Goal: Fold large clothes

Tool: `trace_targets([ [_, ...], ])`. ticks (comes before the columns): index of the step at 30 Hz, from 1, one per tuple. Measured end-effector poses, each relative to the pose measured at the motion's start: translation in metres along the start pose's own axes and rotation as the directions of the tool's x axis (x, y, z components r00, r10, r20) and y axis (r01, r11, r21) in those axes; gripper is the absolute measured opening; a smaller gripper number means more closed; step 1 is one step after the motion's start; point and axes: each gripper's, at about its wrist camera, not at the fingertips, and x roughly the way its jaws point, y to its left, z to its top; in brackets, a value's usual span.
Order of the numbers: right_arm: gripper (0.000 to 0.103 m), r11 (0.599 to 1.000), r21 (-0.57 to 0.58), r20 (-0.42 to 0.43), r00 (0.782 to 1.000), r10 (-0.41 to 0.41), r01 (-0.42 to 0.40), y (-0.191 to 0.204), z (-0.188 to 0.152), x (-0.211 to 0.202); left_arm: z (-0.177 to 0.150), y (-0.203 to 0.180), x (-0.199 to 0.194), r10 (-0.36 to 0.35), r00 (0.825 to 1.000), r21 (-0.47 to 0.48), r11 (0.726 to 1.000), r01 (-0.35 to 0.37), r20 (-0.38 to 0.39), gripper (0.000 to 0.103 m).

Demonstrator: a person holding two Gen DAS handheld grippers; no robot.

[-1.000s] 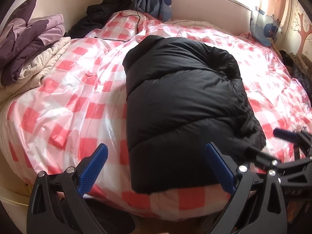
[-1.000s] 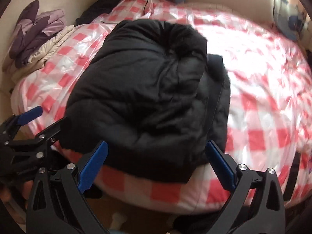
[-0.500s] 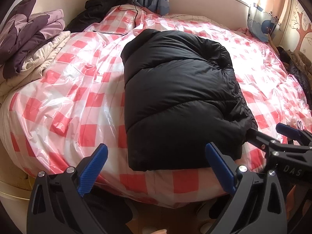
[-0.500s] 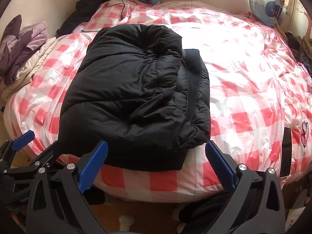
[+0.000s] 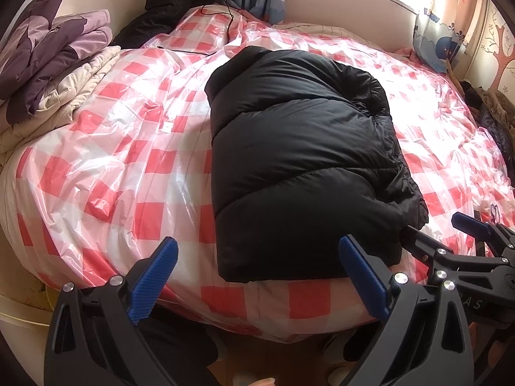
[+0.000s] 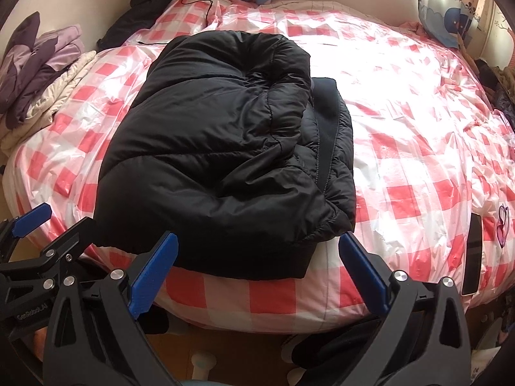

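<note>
Black puffer jacket, folded into a thick rectangular bundle, lying on the red-and-white checked plastic sheet over the bed, its near hem close to the sheet's front edge. Compared with a second ago, both tools drawn back toward the foot of the bed, so the whole bundle now in view and more checked sheet showing along the near hem. Left gripper spread wide, blue pads apart, nothing between them, hanging off the jacket's near-left corner over the front of the bed. Right gripper likewise wide open and empty, level with the jacket's near hem; seen from the left camera at the jacket's near-right corner, close to the fabric but whether touching cannot be told. On the jacket's right side, a quilted inner layer and a dark band poking out from under the top fold, so the stack not quite flush there. Left of the jacket, well apart, folded purple and cream bedding; beyond the jacket, at the head end, another dark garment and a thin black cable; far right of the jacket, a dark phone near the sheet's edge. Judged from the release and pull-back: fold likely finished, or only a tidy-up of the right side left to do.
</note>
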Motion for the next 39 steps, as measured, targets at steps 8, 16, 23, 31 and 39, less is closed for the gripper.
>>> trace_targets([
  [8,0.097,1.000,0.003,-0.006,1.000,0.003,-0.003,-0.001,0.000,0.002,0.001,0.000,0.003,0.012,1.000,0.016,1.000,-0.012,-0.002,0.096],
  [16,0.097,1.000,0.003,-0.008,1.000,0.000,0.000,-0.003,0.001,0.002,0.002,-0.001,0.005,0.010,1.000,0.018,1.000,-0.009,-0.006,0.096],
  [23,0.097,1.000,0.002,-0.013,1.000,-0.003,0.003,-0.003,0.001,0.003,0.002,-0.001,0.006,0.017,1.000,0.014,1.000,-0.017,-0.005,0.096],
  [31,0.097,1.000,0.004,-0.046,0.999,0.001,-0.001,-0.007,-0.001,0.007,0.004,0.002,0.013,0.031,0.999,0.008,0.999,-0.031,-0.029,0.096],
  [39,0.097,1.000,0.012,-0.051,0.999,0.001,-0.001,-0.010,-0.003,0.009,0.003,-0.008,0.017,0.064,0.997,0.043,0.997,-0.062,-0.045,0.096],
])
